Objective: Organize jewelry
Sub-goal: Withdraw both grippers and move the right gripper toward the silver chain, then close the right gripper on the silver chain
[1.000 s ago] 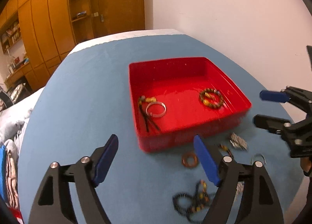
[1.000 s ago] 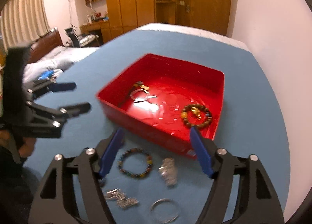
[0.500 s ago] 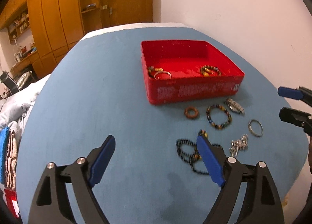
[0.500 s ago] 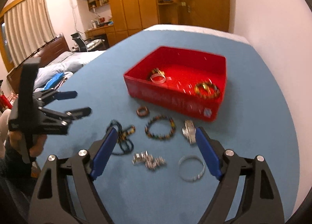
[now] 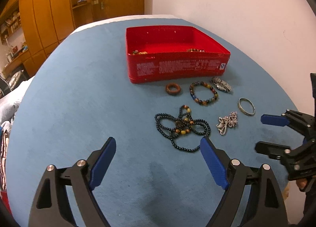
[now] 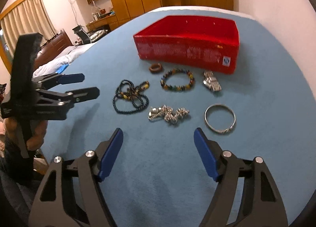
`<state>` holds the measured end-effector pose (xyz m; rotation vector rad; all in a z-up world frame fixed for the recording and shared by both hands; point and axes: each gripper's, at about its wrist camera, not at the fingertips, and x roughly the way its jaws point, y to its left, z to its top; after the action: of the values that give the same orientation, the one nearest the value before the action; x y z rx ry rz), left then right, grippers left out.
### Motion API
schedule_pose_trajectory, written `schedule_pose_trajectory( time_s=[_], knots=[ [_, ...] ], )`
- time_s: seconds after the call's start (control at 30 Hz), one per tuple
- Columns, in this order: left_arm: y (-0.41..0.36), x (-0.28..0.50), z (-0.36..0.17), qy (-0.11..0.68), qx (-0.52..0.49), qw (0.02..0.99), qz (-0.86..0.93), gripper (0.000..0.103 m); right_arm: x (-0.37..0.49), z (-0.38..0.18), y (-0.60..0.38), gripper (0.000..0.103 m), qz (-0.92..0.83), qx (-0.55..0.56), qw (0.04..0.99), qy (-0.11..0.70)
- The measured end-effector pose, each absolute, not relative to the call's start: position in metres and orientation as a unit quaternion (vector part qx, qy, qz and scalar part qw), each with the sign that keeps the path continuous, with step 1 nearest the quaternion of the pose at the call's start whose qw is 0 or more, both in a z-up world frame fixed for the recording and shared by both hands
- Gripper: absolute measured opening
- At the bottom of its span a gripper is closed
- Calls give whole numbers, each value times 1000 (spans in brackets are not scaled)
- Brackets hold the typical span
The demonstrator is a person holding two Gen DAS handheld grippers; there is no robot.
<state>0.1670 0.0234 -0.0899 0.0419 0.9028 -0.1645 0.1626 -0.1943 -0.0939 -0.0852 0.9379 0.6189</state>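
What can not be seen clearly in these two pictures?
- Jewelry inside the red box: left wrist view shows only bead tops over the near wall; right wrist view hides it all.
- White print on the box wall: too small, and blurred in the right wrist view.
- Person's hand: mostly behind the left gripper.
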Motion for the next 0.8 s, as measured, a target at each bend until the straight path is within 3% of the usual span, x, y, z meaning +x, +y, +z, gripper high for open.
schedule_pose_trajectory(
  time_s=[0.67, 0.8],
  knots=[
    [32, 171, -94, 438, 10, 896, -77, 87, 201, -128, -160, 66, 268, -97, 847, 449],
    [33, 172, -95, 439, 9, 895, -77, 87, 205, -129, -159, 54, 267, -105, 848, 445]
  ],
)
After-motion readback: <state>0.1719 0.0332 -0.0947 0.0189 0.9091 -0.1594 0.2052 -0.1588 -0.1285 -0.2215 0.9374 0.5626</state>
